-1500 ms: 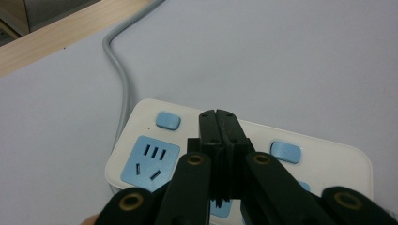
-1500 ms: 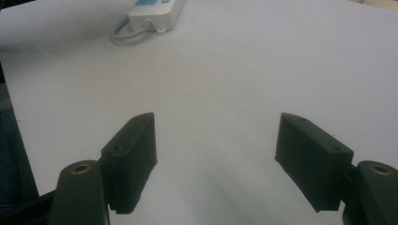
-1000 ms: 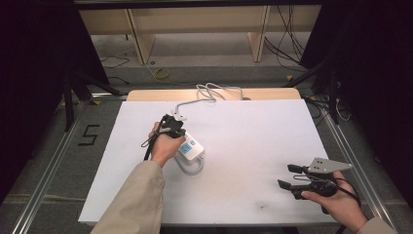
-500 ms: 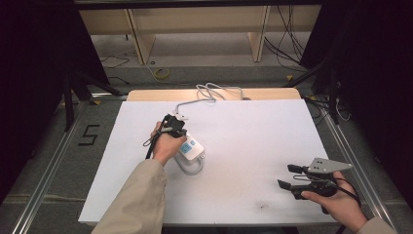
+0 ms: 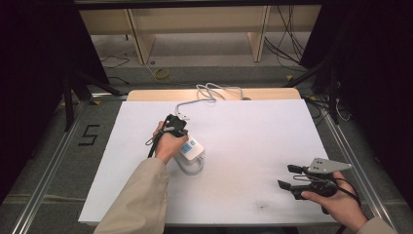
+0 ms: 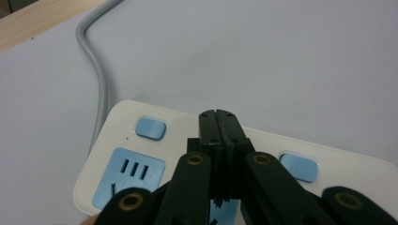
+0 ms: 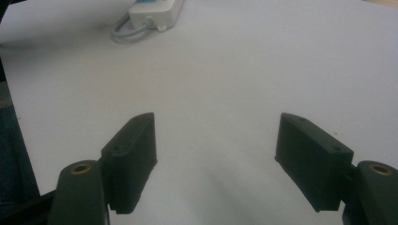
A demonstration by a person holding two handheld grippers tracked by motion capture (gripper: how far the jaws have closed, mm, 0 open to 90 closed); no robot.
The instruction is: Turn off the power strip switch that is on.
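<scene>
White table [image 5: 253, 146]: one power strip [image 6: 141, 154], left hand-held gripper [image 6: 219, 117] closed above; right hand-held gripper [image 7: 216, 159] wide.

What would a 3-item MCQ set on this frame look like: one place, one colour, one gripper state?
1. Where does the power strip lie?
A. on the white sheet, by the left gripper
B. on the floor
C. between the right gripper's jaws

2. What colour are the strip's buttons?
A. red
B. light blue
C. black

3. How do the jaws of the two grippers stand?
A. both open
B. left open, right shut
C. left shut, right open

Key: 1 A, the high view shows the strip on the white sheet under the left gripper. 2 B, the left gripper view shows light blue buttons. 3 C, the left jaws meet with nothing between them, over the strip; the right gripper has its jaws wide apart over bare sheet.
</scene>
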